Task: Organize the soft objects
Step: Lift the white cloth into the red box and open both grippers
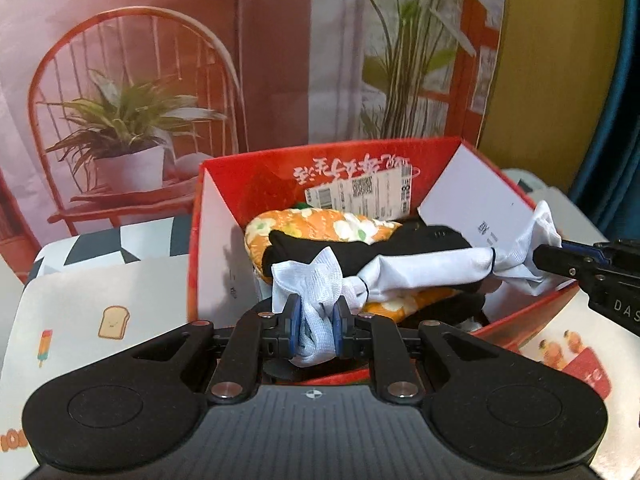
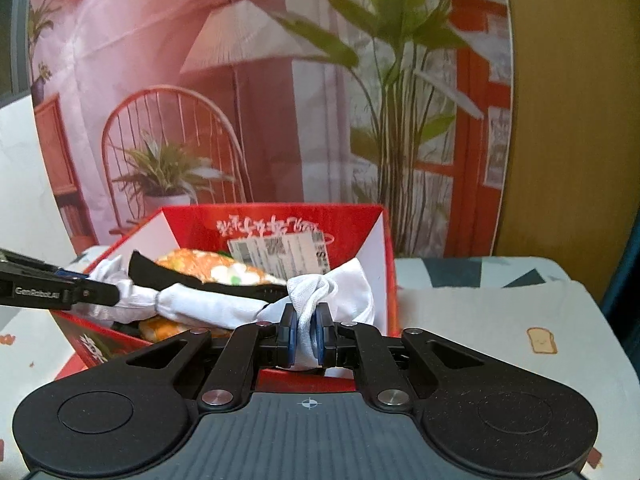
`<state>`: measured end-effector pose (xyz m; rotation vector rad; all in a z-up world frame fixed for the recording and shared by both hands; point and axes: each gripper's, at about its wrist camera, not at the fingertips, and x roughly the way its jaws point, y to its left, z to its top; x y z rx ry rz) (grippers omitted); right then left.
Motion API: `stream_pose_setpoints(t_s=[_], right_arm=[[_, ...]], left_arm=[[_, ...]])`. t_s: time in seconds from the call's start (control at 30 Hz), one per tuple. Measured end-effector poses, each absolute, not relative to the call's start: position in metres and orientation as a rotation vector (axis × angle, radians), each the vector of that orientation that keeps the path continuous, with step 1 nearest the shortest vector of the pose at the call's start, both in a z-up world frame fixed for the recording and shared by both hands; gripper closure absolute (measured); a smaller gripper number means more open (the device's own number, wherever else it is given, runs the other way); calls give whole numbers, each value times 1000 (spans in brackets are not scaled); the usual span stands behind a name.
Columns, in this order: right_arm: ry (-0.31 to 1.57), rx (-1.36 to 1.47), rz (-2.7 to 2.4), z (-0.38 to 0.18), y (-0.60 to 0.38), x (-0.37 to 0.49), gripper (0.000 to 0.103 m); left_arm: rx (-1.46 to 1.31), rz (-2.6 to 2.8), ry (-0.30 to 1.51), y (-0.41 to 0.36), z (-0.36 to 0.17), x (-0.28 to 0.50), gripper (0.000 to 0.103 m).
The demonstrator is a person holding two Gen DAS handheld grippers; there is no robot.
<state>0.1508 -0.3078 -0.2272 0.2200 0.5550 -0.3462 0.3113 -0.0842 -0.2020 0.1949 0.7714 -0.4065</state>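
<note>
A white cloth roll (image 1: 424, 272), cinched with dark bands near each end, stretches across the open red box (image 1: 224, 168). My left gripper (image 1: 316, 326) is shut on one bunched end of it. My right gripper (image 2: 308, 336) is shut on the other end, and shows at the right edge of the left wrist view as right gripper (image 1: 556, 258). The white cloth roll (image 2: 208, 300) hangs over the red box (image 2: 372, 216), above an orange flowered soft piece (image 1: 332, 224) and a black soft item (image 1: 400, 240) lying inside. The left gripper (image 2: 100, 290) reaches in from the left of the right wrist view.
The box stands on a table cover (image 1: 80, 312) printed with toast and ice-lolly pictures. Behind it hangs a backdrop (image 1: 160, 80) showing a red chair and potted plants. A shipping label (image 1: 360, 192) sticks to the box's far inner wall. A yellow panel (image 1: 560, 60) rises at the right.
</note>
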Motion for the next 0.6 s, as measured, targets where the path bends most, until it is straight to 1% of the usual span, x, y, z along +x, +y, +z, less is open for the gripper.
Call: stream_pose_setpoints(t_s=[0.27, 0.33, 0.37, 0.43, 0.47, 0.5, 0.57, 0.6], right_arm=[[619, 199, -328, -244, -303, 178, 94], [627, 204, -327, -246, -302, 184, 94], [629, 206, -327, -247, -302, 185, 93], [628, 208, -328, -248, -301, 186, 92], [626, 209, -329, -248, -302, 186, 87], [622, 210, -331, -247, -302, 184, 85], [608, 212, -342, -246, -302, 180, 75], [603, 217, -347, -245, -303, 177, 72]], left_arm=[[196, -400, 795, -91, -210, 330, 85], [184, -401, 792, -91, -211, 334, 85], [174, -407, 789, -90, -211, 335, 82], [153, -418, 784, -86, -211, 337, 74], [143, -426, 783, -84, -211, 337, 64], [133, -431, 779, -82, -210, 336, 52], [121, -434, 764, -78, -206, 333, 42], [117, -439, 754, -76, -203, 330, 38]])
